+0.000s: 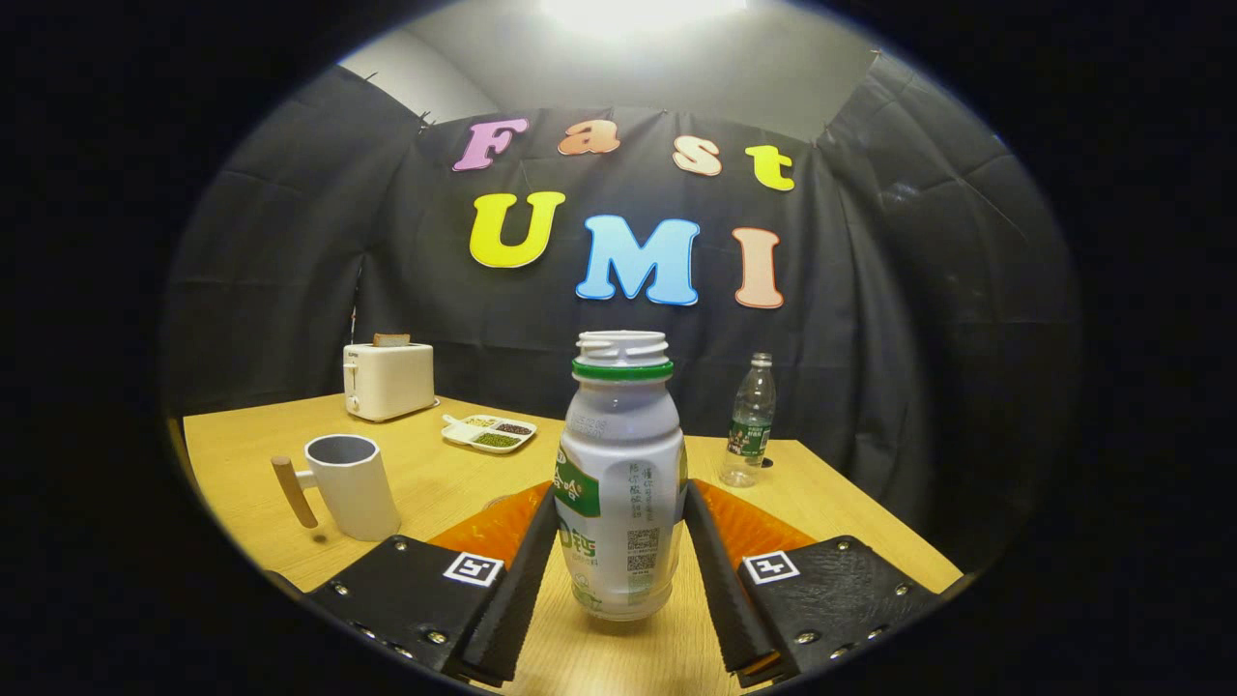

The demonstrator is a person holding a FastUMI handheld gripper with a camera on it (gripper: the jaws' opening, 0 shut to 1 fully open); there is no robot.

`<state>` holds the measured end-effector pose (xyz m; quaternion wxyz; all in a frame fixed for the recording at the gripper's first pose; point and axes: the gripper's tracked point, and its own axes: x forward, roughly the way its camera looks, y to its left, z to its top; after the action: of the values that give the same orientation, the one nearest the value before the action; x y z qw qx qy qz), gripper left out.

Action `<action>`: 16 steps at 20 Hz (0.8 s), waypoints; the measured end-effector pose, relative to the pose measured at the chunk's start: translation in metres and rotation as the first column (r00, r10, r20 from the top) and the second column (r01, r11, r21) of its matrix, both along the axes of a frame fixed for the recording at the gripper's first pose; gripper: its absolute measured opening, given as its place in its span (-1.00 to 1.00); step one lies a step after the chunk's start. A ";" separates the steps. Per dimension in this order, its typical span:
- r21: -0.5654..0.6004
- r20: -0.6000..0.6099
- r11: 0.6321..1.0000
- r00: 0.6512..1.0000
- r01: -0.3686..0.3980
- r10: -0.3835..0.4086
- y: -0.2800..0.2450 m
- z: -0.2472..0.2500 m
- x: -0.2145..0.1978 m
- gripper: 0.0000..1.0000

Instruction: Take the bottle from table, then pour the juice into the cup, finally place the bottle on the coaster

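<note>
A white plastic bottle with a green neck ring and no cap stands upright between my fingers. My gripper is shut on it, and both black ribbed pads press against its sides at label height. Its base shows low between the fingers, close over the wooden table; I cannot tell whether it touches. The cup, a white mug with a grey inside and a wooden handle, stands upright on the table ahead and to the left of the fingers.
A white toaster sits at the table's far left by the wall. A small divided dish of grains lies beyond the cup. A clear water bottle stands far right, near the table's edge.
</note>
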<state>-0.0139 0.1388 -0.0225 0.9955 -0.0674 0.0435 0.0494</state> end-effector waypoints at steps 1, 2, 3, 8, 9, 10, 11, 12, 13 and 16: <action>-0.013 0.013 1.000 1.000 0.001 -0.001 0.002 0.005 0.002 0.51; -0.031 0.024 1.000 1.000 0.005 -0.004 0.004 0.010 0.004 0.51; -0.054 0.033 0.999 0.999 0.008 -0.006 0.006 0.014 0.005 0.51; -0.207 0.066 0.978 0.998 0.018 -0.004 0.024 0.030 0.012 0.51; -0.235 0.069 0.972 0.998 0.019 -0.003 0.027 0.031 0.012 0.51; -0.272 0.075 0.962 0.997 0.022 -0.001 0.030 0.034 0.013 0.51; -0.314 0.085 0.949 0.996 0.028 -0.001 0.034 0.036 0.016 0.51; -0.360 0.094 0.933 0.996 0.030 0.004 0.038 0.039 0.018 0.51; -0.403 0.102 0.915 0.995 0.031 0.011 0.043 0.041 0.020 0.51; -0.494 0.112 0.869 0.993 0.018 0.043 0.062 0.041 0.022 0.51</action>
<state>0.0086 0.2008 0.0188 0.9456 -0.3229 -0.0051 0.0392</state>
